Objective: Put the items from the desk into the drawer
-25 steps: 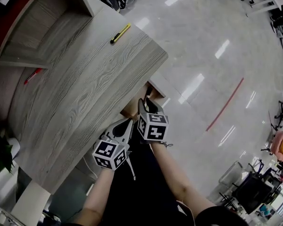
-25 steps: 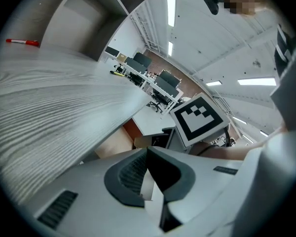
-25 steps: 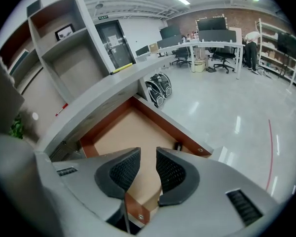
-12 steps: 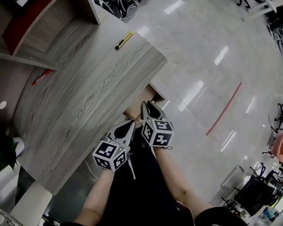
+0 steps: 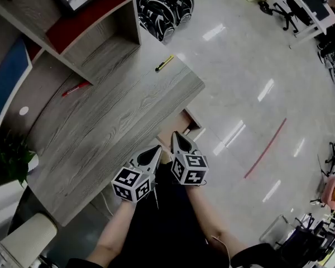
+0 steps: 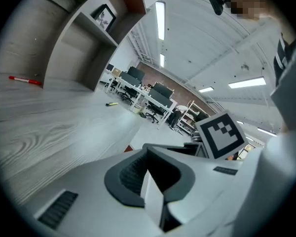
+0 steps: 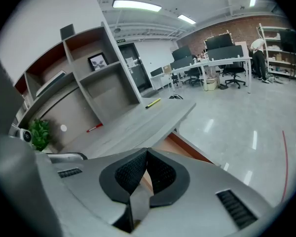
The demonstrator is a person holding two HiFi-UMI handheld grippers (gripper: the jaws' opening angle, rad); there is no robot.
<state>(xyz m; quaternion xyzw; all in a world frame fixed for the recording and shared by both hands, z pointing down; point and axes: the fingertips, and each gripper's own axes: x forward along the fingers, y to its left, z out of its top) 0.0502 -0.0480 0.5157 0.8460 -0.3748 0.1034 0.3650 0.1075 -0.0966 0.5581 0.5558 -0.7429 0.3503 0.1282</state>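
Nearest the person, both grippers hung side by side over the open drawer (image 5: 182, 128), which stood out from under the desk's (image 5: 111, 121) near edge, close to its right corner. The left gripper (image 5: 156, 150) had its jaws together with nothing between the ribbed pads. The right gripper (image 5: 176, 136) was just beside it and a little ahead. Its jaws had just been closing and now met, also on nothing.

Both task items lay on the desk, well apart from the drawer and from each other, so neither was yet in reach.

Ahead and to the left lay the red pen (image 5: 76, 87), at the back of the desktop by the foot of the shelf unit (image 5: 109, 43). Its long axis ran roughly along that back edge, about crosswise to the line of the left gripper. The left hand looked the nearer one to it. A grip across its barrel would likely need little turning of the wrist.

Farthest off lay the yellow utility knife (image 5: 165, 63), near the desk's far right corner and just past the end of the shelf unit. It pointed roughly away from the grippers, nearly in line with their reach. The right hand seemed slightly nearer to it. As I judged it, those jaws would have to open and roll to close across its narrow body.
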